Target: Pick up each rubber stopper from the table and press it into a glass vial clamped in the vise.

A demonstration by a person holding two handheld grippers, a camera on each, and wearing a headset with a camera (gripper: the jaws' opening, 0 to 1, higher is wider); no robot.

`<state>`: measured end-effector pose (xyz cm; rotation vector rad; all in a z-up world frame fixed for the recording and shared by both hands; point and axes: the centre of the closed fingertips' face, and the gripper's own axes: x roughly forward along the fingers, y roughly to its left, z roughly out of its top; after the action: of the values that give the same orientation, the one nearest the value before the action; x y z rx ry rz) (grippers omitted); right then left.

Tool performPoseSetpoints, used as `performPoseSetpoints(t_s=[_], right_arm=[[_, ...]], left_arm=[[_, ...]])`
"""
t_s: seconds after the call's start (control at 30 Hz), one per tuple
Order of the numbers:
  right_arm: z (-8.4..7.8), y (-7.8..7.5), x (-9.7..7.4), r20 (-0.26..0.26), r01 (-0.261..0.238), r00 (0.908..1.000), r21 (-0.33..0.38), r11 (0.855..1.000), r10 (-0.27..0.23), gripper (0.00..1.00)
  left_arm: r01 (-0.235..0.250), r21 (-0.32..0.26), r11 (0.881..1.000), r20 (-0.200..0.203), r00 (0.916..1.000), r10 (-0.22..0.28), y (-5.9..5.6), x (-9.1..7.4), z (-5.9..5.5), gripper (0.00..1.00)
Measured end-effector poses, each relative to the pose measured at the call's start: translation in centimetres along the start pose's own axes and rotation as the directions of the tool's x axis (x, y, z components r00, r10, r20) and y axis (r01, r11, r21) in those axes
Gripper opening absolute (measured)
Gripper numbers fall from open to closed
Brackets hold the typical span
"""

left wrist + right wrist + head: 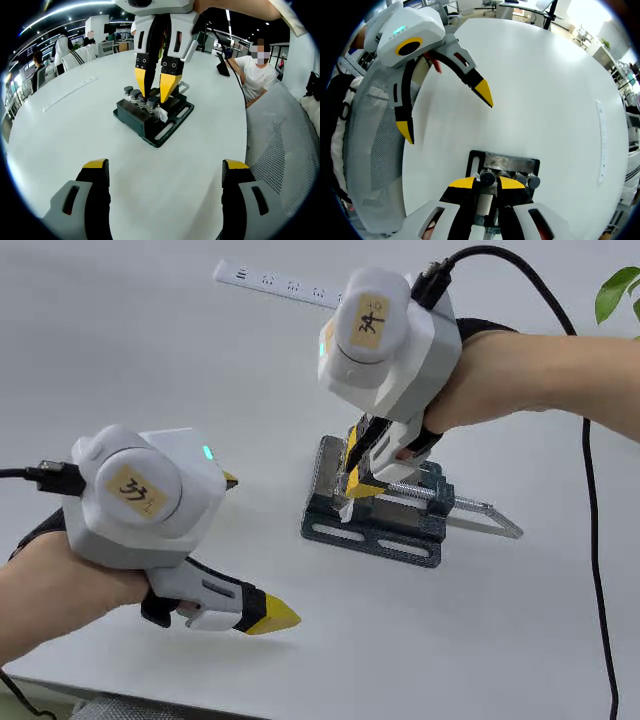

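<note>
Row of clear glass vials (pixel 144 101) in black metal vise (pixel 150 131) ran across narrowed jaws of right gripper (pixel 487 183), one dark rubber stopper (pixel 487 176) between its tips, pinch unclear; left gripper (pixel 165 167) spread wide, well apart.

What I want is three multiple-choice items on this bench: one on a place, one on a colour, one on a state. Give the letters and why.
1. Where is the right gripper?
A. directly above the vise
B. far off to one side of it
C. beneath it

2. What colour are the grippers' fingertips?
A. red
B. yellow
C. blue

3. How do the left gripper's jaws stand?
A. wide apart, nothing between them
B. pressed together
C. clamped on a pen

Answers:
1 A: the left gripper view shows it pointing down onto the vise.
2 B: the tips are yellow in every view.
3 A: its own view shows bare tabletop between the two tips.
</note>
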<state>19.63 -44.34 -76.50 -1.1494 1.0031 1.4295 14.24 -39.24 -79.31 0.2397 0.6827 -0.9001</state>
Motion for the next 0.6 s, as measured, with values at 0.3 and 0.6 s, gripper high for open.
performPoseSetpoints(t_s=[0.3,0.6], right_arm=[[-0.4,0.3,-0.8,-0.003,-0.031,0.9995,0.008,0.999,0.031,0.13],[-0.1,0.0,-1.1,0.018,-0.044,0.9989,0.023,0.999,0.043,0.06]], left_arm=[[0.002,0.0,1.0,0.002,1.0,-0.002,0.0,0.1,0.1,0.93],[-0.001,-0.002,1.0,0.005,1.0,0.001,0.2,0.0,0.0,0.92]])
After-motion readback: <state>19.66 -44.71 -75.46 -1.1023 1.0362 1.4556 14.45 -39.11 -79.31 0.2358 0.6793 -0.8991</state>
